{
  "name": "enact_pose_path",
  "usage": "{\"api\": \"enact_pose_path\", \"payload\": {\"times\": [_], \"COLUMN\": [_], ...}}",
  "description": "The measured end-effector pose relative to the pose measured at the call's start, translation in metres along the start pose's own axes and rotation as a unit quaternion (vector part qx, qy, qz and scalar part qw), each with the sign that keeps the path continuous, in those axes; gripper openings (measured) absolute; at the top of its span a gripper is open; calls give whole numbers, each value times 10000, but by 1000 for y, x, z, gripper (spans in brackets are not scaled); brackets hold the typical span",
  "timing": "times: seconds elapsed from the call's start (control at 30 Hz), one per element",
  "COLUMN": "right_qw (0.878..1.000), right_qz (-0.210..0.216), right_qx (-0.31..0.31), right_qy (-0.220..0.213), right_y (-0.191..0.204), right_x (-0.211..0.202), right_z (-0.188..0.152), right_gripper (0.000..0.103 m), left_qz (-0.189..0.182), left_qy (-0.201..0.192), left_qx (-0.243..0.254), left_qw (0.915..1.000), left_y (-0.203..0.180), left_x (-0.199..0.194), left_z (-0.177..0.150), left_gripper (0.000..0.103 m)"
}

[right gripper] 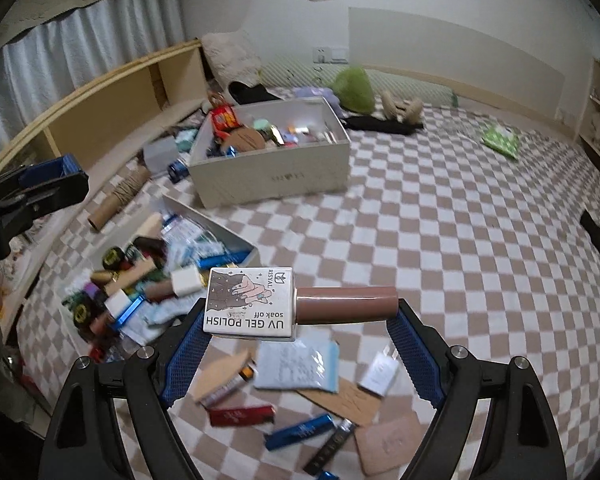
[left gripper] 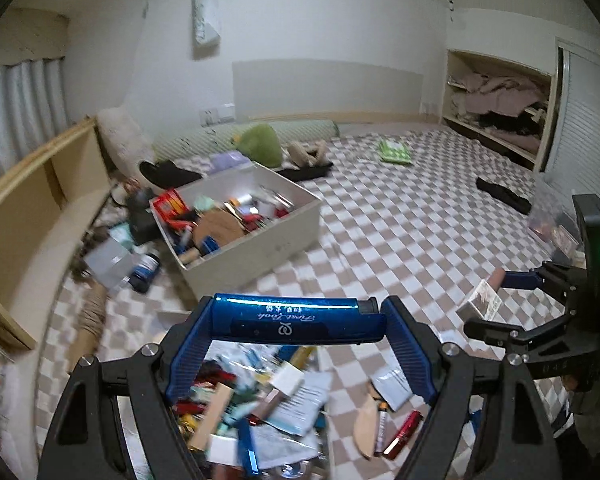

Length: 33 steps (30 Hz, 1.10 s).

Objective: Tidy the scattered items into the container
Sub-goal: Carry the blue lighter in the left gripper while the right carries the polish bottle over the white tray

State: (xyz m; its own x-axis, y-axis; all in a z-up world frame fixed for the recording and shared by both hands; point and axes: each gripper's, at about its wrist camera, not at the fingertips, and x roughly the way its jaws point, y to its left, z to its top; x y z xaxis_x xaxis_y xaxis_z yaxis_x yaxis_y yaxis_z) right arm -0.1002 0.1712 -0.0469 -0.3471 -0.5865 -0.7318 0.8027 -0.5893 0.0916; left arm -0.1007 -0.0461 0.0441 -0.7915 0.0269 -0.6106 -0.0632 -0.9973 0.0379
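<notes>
Held crosswise right up close, blue tube (left gripper: 296, 318), pinched end to end by left gripper (left gripper: 296, 344). Beside it, gel polish bottle (right gripper: 300, 304), white body and brown cap, pinched end to end by right gripper (right gripper: 300, 344). Both small, light, hard and smooth, so likely to slip or spin if squeezed softly; glass maybe, so no dropping. Just below, shallow tray (right gripper: 252, 250) heaped with little things, more scattered on checkered bed (right gripper: 440, 220). Farther off, white box (right gripper: 272, 178), open top, half full, tall walls to lift over. Lots of bare bed around it. Wooden shelf (left gripper: 32, 200) off to the side.
</notes>
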Motion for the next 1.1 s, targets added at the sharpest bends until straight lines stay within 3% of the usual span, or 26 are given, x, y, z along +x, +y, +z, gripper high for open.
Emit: {"api": "enact_pose_path", "payload": {"times": [0.5, 1.1], "right_qw": [9978, 9906], "right_qz": [644, 1220], "right_qx": [-141, -313], "right_qy": [-100, 537], "right_y": [59, 102], "right_x": [33, 135], "right_z": [49, 44], "right_gripper": [87, 87], "left_qz": [468, 647], "left_qy": [-6, 785], "left_qx": [-377, -1110], "left_qw": [9982, 9886], "left_y": [60, 121], "left_x": [7, 99], "left_z": [15, -27], "left_gripper": [83, 83]}}
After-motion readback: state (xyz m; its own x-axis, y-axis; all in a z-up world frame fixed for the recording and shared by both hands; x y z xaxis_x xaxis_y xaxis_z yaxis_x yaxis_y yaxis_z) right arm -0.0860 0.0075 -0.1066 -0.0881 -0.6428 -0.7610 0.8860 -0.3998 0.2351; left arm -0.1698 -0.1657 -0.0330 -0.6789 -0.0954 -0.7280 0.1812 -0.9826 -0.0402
